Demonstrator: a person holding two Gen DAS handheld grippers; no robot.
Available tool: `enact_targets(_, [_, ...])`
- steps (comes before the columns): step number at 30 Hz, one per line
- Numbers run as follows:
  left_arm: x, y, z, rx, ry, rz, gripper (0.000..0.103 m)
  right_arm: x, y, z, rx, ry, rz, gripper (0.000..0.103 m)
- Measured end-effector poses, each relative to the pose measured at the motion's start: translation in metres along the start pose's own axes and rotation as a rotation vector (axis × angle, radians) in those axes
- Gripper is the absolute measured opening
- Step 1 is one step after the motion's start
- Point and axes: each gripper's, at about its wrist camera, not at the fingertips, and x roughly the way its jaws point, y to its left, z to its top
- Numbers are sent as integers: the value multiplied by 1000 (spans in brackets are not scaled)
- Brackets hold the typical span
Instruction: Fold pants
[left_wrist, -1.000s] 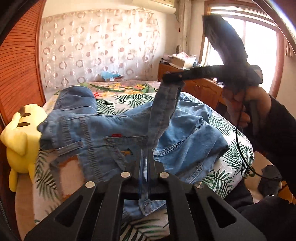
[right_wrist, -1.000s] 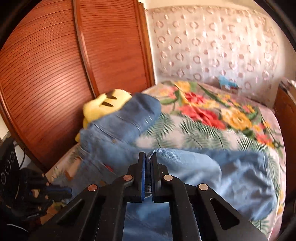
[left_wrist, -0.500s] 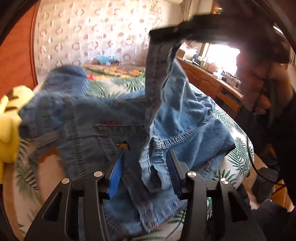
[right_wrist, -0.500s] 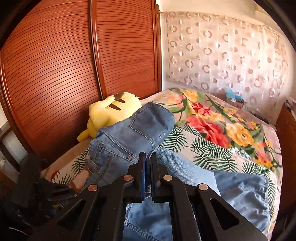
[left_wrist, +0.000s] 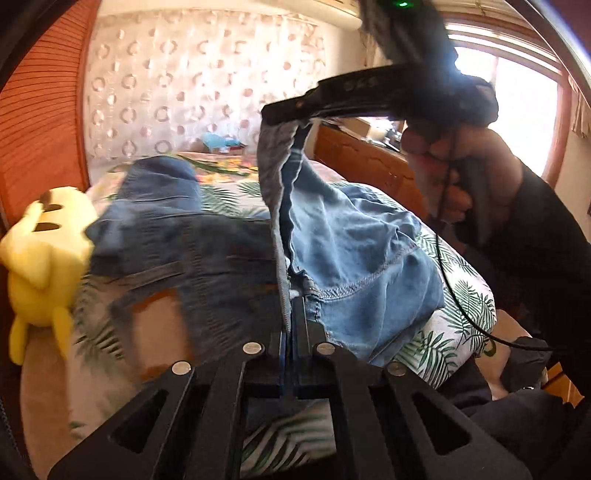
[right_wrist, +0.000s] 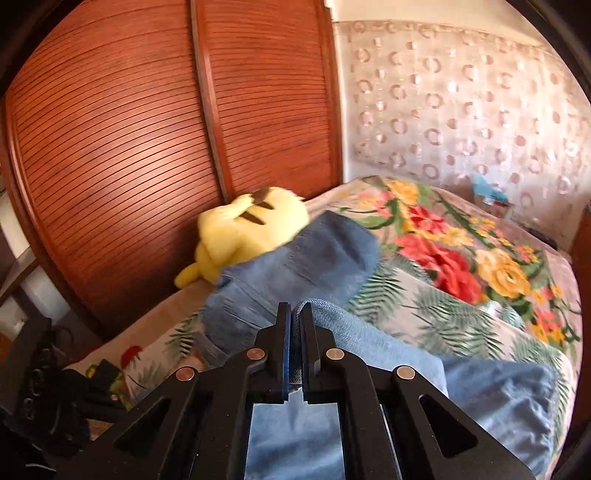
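Denim pants pinched in both grippers: left gripper jaws pressed together on hem; right gripper likewise, lifted above.

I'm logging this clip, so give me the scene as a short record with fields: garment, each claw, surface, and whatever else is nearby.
garment: jeans, crumpled, partly lifted off the bed
left claw: shut on a jeans edge, low over the bed
right claw: shut on denim, held higher; the strip between the two claws is taut
surface: bed with a floral and palm-leaf cover
nearby: yellow plush on the bed, touching the jeans
backdrop: wooden slatted doors
fold status: not yet folded
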Motion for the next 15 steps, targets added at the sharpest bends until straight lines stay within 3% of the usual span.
enact_targets(6, [-18, 31, -16, -53, 12, 85, 2, 44, 31, 19, -34, 39, 77, 4])
enact_targets(10, [-15, 40, -27, -70, 47, 101, 3, 69, 33, 18, -17, 86, 83, 5])
enact_targets(12, [-13, 42, -32, -78, 60, 101, 3, 74, 29, 17, -17, 109, 75, 14])
enact_targets(13, [-11, 42, -34, -81, 64, 107, 3, 73, 27, 15, -20, 113, 63, 25])
enact_targets(15, [-9, 44, -34, -89, 72, 111, 4, 66, 22, 14, -17, 106, 48, 39])
